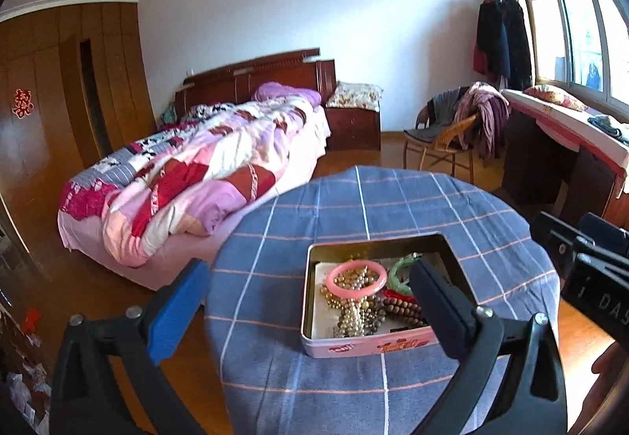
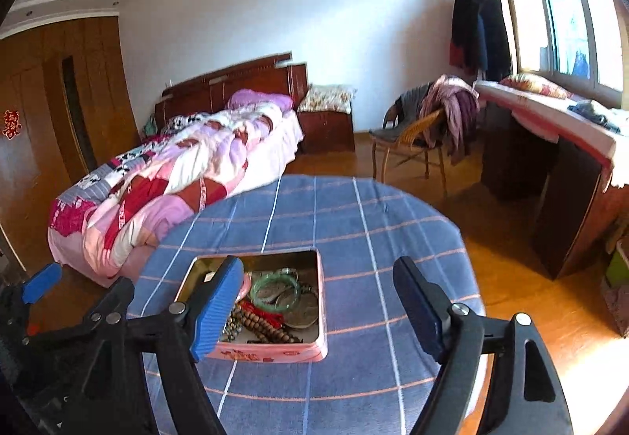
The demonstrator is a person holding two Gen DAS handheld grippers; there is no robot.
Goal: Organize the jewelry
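Pink tin (image 1: 365,346) packed with pink bangle (image 1: 355,279), green bangle (image 2: 275,291), wooden beads (image 1: 403,311); left gripper (image 1: 310,301) and right gripper (image 2: 326,309) both spread wide, nothing held

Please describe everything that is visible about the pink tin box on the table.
The pink tin box is a shallow, rectangular metal container with rounded corners, a shiny gold interior and pink printed outer walls. It has no lid on and sits flat on the blue checked tablecloth. Inside lie a pink bangle, a green bangle, brown wooden beads and tangled bead strings. Neither claw touches it.
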